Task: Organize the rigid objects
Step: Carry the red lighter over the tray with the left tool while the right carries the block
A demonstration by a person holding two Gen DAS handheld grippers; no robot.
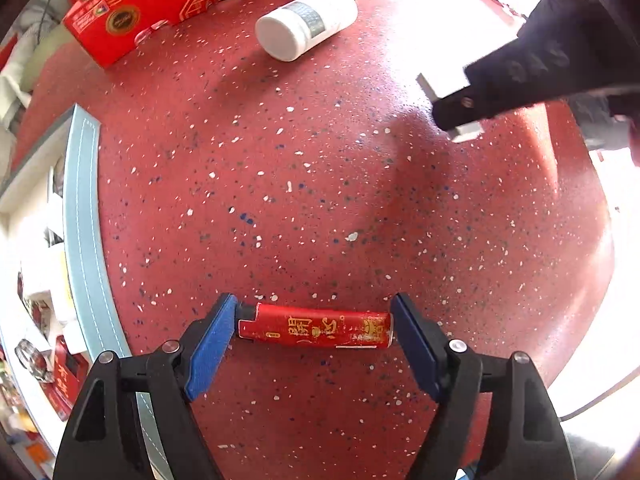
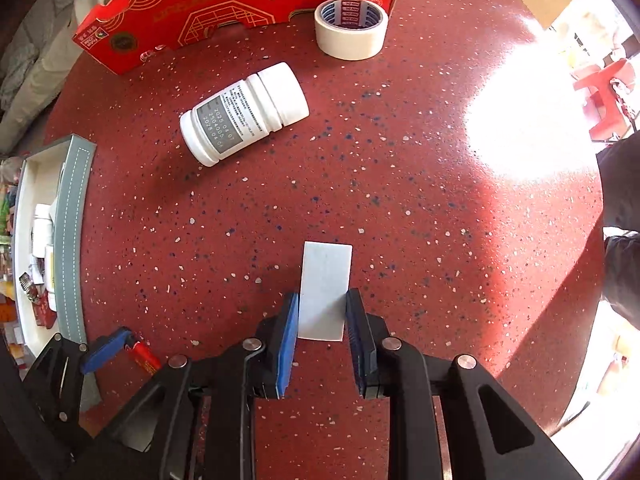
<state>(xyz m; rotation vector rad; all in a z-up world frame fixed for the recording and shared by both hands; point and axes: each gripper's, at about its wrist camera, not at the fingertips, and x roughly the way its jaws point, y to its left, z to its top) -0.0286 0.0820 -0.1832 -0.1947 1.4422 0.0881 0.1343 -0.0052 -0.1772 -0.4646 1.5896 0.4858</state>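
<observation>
red lighter [image 1: 316, 330] spans left jaws; white block [image 2: 325, 290] between right jaws.

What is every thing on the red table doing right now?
red lighter: lying flat, left gripper shut on its ends.
white block: flat, right gripper shut on its sides.
white bottle: on its side, cap on.
tape roll: lying flat.
red carton: on table.
grey box: open, things inside.

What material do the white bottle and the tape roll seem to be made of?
White bottle: likely plastic, smooth and slightly glossy, with a printed grey label. Tape roll: looks like matte cream paper tape, probably masking tape, wound on a core printed in blue.
</observation>
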